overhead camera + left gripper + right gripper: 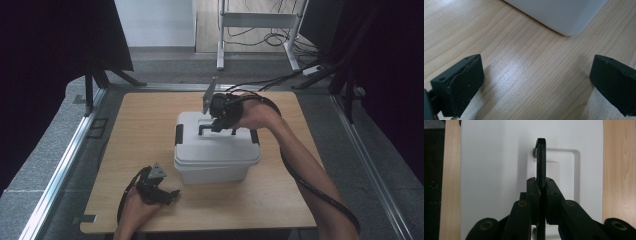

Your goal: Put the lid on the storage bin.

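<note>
Clamping your right gripper (pixel 541 192) on the black handle (pixel 541 157) atop the white box (pixel 216 150) mid-table, you rest your left gripper (pixel 167 195) wide open and empty on bare table (pixel 145 125) beside its near-left corner.

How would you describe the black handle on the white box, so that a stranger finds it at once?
On the light wooden table stands a white plastic lidded box. In a shallow recess of its lid rises a thin black carrying handle, clamped by the right gripper. Unlike the black side latches, it sits centrally on top.

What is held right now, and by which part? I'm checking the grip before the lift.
The right gripper clamps the white box's black handle at its bar; the left gripper holds nothing.
</note>
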